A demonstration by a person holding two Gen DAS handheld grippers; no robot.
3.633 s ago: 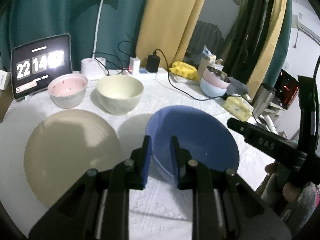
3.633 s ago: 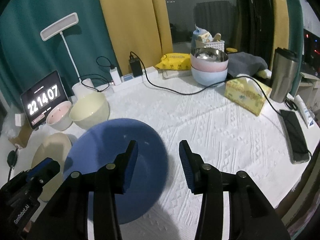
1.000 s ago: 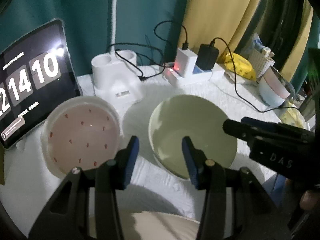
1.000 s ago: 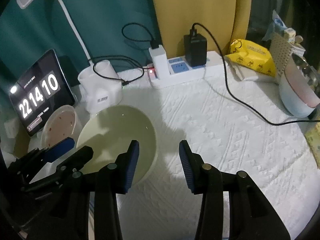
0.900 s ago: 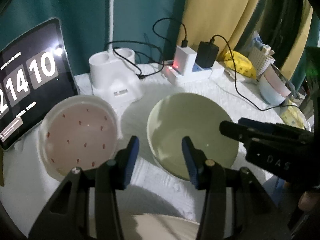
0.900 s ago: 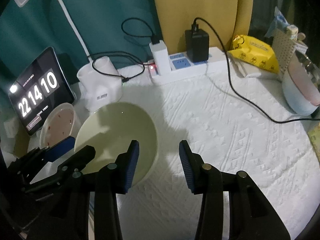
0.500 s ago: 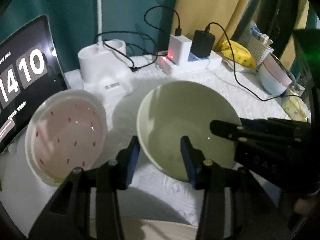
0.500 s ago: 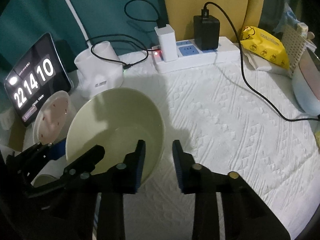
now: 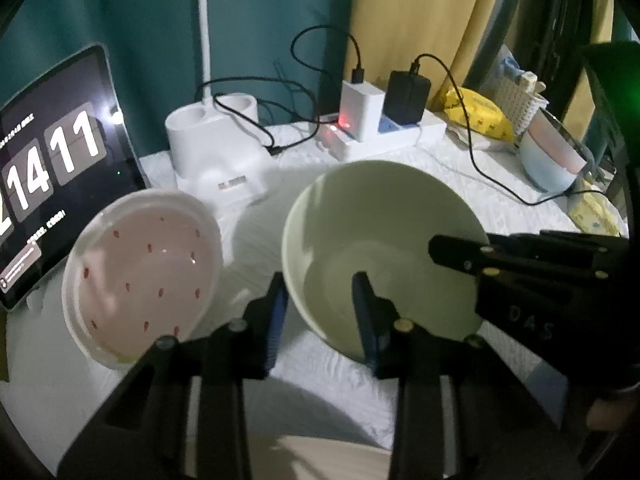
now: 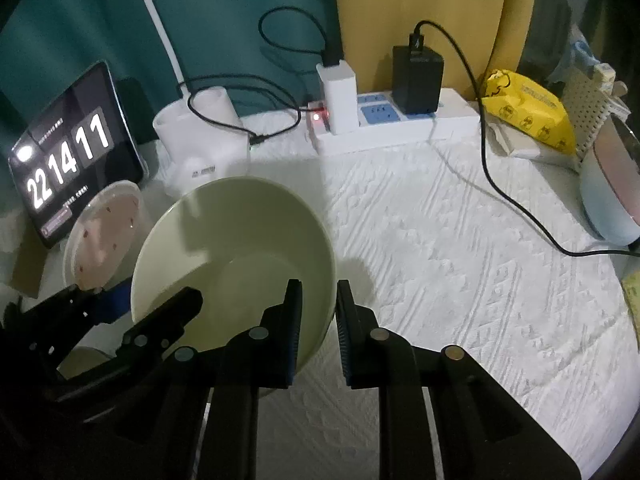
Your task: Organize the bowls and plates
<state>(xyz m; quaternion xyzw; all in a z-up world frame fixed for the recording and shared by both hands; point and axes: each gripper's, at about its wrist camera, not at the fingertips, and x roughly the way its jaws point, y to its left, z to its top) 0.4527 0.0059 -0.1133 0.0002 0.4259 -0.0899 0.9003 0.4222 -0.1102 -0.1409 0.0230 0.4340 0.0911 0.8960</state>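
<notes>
A pale green bowl (image 9: pixel 384 208) stands on the white cloth, with a pink speckled bowl (image 9: pixel 140 276) to its left. My left gripper (image 9: pixel 318 280) straddles the green bowl's left rim, one finger outside and one inside. Its jaws are closing, with a gap still showing at the inner pad. My right gripper (image 10: pixel 319 284) straddles the right rim of the same bowl (image 10: pixel 240 232); its jaws are closing and narrow, with the wall pinched between the pads. The edge of a beige plate (image 9: pixel 312 456) shows at the bottom.
Behind the bowls stand a tablet clock (image 9: pixel 48 160), a white lamp base (image 9: pixel 216 152) and a power strip (image 9: pixel 384 136) with chargers and trailing cables. At the right sit stacked bowls (image 9: pixel 552 160) and a yellow pack (image 10: pixel 524 108).
Both grippers have left the blue plate and come forward over the green bowl's rims. Over the last second both pairs of jaws have narrowed, the right more than the left.
</notes>
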